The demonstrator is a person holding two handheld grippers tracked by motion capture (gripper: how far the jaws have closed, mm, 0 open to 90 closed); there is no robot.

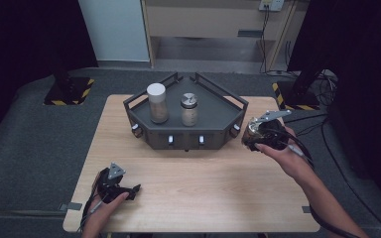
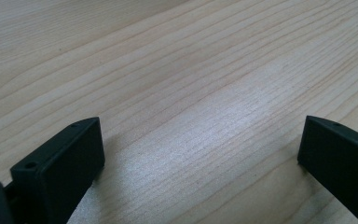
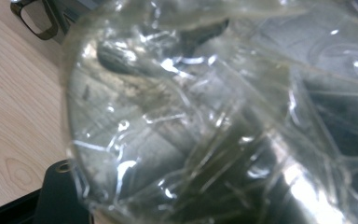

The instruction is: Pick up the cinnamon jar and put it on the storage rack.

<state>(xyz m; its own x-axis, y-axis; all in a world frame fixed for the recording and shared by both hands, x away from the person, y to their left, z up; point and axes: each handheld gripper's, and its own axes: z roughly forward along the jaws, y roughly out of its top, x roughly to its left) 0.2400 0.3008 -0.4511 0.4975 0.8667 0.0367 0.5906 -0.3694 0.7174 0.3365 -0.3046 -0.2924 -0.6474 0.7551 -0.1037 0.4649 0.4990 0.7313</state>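
Filling the right gripper view, a clear glass jar [image 3: 214, 116] hides most of the right gripper [image 1: 254, 135], whose jaws are clamped on it just off the dark tray's [image 1: 213, 119] right corner; its contents are too blurred to name. Two jars stand on the tray: one white-lidded [image 1: 157, 102], one metal-lidded [image 1: 189, 109]. Near the table's [image 1: 198, 188] front-left corner, the left gripper [image 1: 133, 191] rests with jaws spread, empty.
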